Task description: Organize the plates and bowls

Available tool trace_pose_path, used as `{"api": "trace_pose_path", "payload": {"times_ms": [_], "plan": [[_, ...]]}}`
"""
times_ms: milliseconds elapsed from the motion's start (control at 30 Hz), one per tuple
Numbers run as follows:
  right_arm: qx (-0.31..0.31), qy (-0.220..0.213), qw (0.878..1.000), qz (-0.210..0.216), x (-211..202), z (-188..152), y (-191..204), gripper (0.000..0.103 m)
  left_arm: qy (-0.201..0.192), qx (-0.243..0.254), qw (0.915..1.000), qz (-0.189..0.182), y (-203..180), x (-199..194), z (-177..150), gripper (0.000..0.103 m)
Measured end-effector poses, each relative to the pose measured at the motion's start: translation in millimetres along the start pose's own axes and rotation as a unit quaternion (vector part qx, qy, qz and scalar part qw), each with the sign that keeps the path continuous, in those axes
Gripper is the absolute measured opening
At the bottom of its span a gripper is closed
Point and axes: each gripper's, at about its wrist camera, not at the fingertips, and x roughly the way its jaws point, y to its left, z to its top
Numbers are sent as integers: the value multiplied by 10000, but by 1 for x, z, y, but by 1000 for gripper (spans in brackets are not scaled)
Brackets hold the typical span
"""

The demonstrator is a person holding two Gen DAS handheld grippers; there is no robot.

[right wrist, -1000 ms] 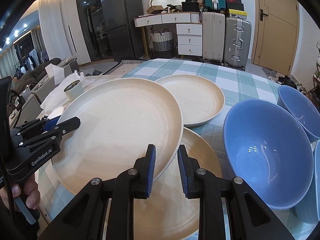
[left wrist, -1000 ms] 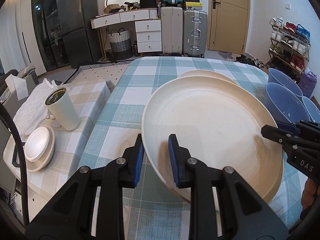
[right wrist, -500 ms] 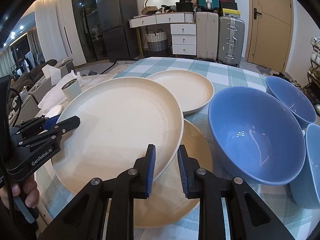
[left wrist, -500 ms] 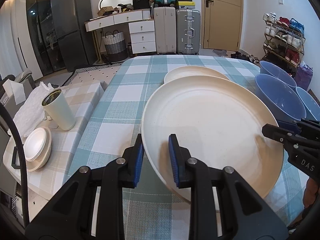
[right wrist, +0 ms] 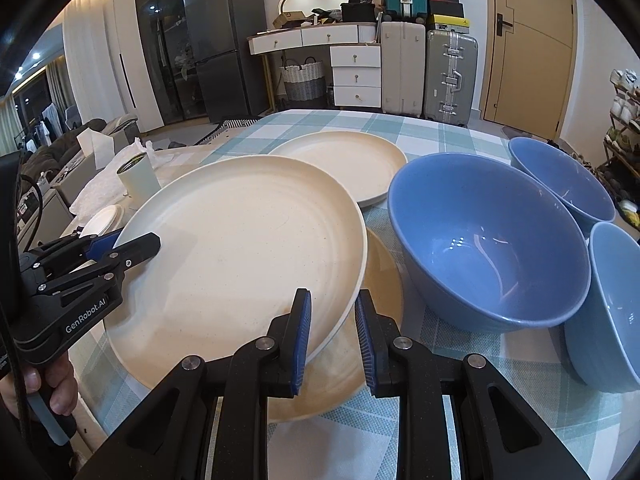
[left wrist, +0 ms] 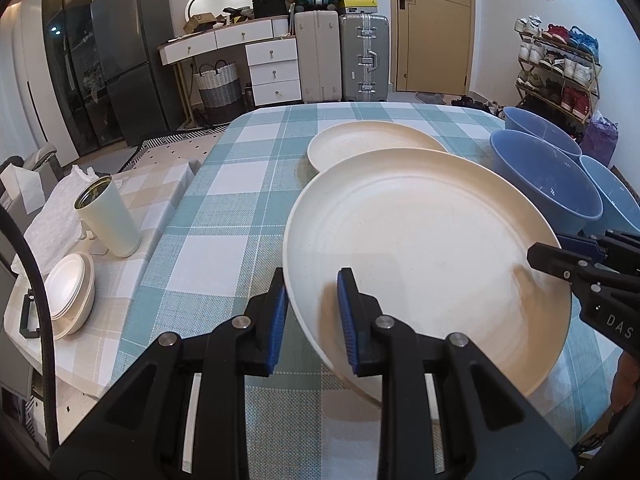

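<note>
A large cream plate (left wrist: 424, 248) is held above the checked table between both grippers; it also shows in the right wrist view (right wrist: 248, 248). My left gripper (left wrist: 312, 312) is shut on its left rim. My right gripper (right wrist: 332, 320) is shut on its right rim. Under it lies a second cream plate (right wrist: 376, 360). A third cream plate (left wrist: 372, 146) lies further back on the table and also shows in the right wrist view (right wrist: 344, 164). Three blue bowls stand at the right: a big one (right wrist: 488, 240), one behind (right wrist: 560, 184), one nearer (right wrist: 612, 304).
A side table at the left holds a pale green cup (left wrist: 106, 216), stacked small white dishes (left wrist: 70, 288) and crumpled paper (left wrist: 60, 208). The table (left wrist: 224, 216) has a teal checked cloth. Suitcases, drawers and a fridge stand far behind.
Both grippers have carried the held plate up and back toward me. The far plate and the blue bowls now show more fully beyond it.
</note>
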Motion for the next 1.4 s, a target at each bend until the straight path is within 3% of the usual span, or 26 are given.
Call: {"api": "trace_pose_path", "payload": {"times_ms": [800, 1400], "plan": [[-55, 160, 9989, -426, 7, -19, -12, 23, 128, 277, 9995, -72, -25, 25, -10, 22], [-221, 253, 9974, -638, 24, -24, -11, 23, 271, 503, 9983, 116, -33, 42, -17, 22]]}}
